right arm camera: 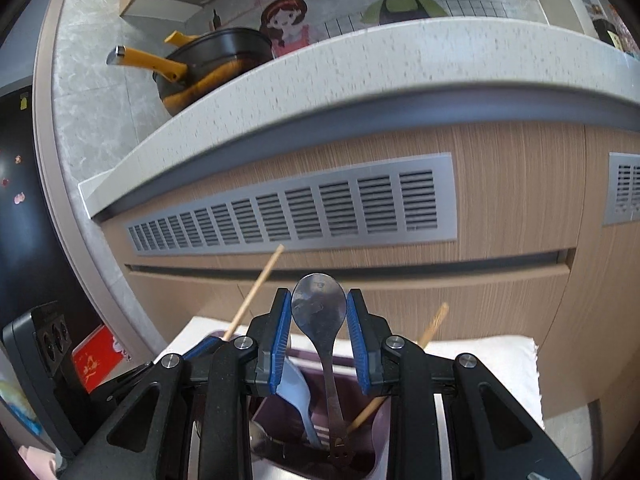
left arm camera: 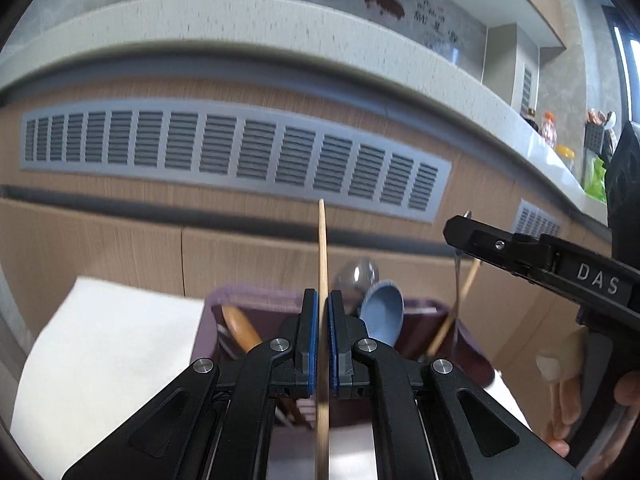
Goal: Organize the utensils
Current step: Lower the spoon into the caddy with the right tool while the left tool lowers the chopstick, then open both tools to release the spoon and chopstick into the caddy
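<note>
Left wrist view: left gripper (left arm camera: 323,312) has its blue pads clamped together on a single wooden chopstick (left arm camera: 322,248), which stands upright and projects well above the fingertips. Directly beyond and below sits the purple utensil holder (left arm camera: 424,304) on a white cloth (left arm camera: 104,340). Inside it stand a wooden spoon (left arm camera: 240,328), a blue spoon (left arm camera: 382,312), a metal spoon (left arm camera: 358,274) and a second chopstick (left arm camera: 456,312). Open cloth lies left of the holder; the right gripper (left arm camera: 460,228) crowds in from the right edge. A wood-grain cabinet front with a slatted vent (left arm camera: 240,152) closes off the background under the counter edge (left arm camera: 240,28).

Right wrist view: right gripper (right arm camera: 318,312) stands partly apart, its pads flanking the metal spoon (right arm camera: 318,304) bowl; whether they press on it cannot be told. The spoon's handle runs down into the holder (right arm camera: 264,412), beside the blue spoon (right arm camera: 296,396) and a chopstick (right arm camera: 432,326). The held chopstick (right arm camera: 260,284) leans at the left.
</note>
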A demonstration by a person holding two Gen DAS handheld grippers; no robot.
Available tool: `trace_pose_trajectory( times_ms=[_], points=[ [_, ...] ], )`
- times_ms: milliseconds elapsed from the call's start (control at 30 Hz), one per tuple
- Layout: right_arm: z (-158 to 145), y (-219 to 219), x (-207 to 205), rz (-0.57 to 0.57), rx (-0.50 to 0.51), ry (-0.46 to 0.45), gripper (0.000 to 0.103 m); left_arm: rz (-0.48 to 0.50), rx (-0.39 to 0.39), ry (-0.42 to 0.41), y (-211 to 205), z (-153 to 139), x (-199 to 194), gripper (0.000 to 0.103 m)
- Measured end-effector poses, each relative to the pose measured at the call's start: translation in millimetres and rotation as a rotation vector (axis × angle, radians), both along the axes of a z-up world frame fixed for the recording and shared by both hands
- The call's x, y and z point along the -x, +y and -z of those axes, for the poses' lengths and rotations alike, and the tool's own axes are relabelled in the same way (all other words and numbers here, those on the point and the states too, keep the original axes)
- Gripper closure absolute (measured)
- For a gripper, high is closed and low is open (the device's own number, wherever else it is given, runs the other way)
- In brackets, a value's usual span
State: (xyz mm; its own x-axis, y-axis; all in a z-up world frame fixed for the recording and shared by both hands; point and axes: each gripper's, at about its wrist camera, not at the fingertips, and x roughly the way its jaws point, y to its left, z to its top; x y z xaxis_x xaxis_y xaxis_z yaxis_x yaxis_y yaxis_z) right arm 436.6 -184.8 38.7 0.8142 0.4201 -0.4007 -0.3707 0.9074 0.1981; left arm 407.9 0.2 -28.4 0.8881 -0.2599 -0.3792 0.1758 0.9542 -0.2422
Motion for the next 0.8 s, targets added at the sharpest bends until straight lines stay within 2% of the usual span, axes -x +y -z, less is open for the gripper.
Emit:
trace_pose_trajectory(
  times_ms=[67,133,367,533,667,800],
  points=[
    [3.5,1.0,1.2,-0.007,0.007,0.014,0.077,0.014,0.009,0.047,0.1,0.2,-1.3,0.097],
    [6.9,3.2,2.4,-0.017,0.013,0.032,0.077,0.035,0.025,0.128,1.8,2.6,-5.2,0.096],
    [17.4,6.7,8.1,-0.024,0.017,0.073,0.077,0.053,0.031,0.223,5.8,2.9,-5.7,0.096],
    [23.3,8.5,14.5,-0.027,0.034,0.095,0.077,0.107,0.041,0.303,6.0,-2.9,-10.3,0.096],
    [24.9,9.7,16.1,-0.028,0.059,0.117,0.077,0.172,0.014,0.402,2.1,-11.5,-29.7,0.094],
    [25.7,8.8,18.5,-0.034,0.065,0.122,0.077,0.207,0.009,0.538,4.5,-16.3,-60.7,0.092]
  ],
)
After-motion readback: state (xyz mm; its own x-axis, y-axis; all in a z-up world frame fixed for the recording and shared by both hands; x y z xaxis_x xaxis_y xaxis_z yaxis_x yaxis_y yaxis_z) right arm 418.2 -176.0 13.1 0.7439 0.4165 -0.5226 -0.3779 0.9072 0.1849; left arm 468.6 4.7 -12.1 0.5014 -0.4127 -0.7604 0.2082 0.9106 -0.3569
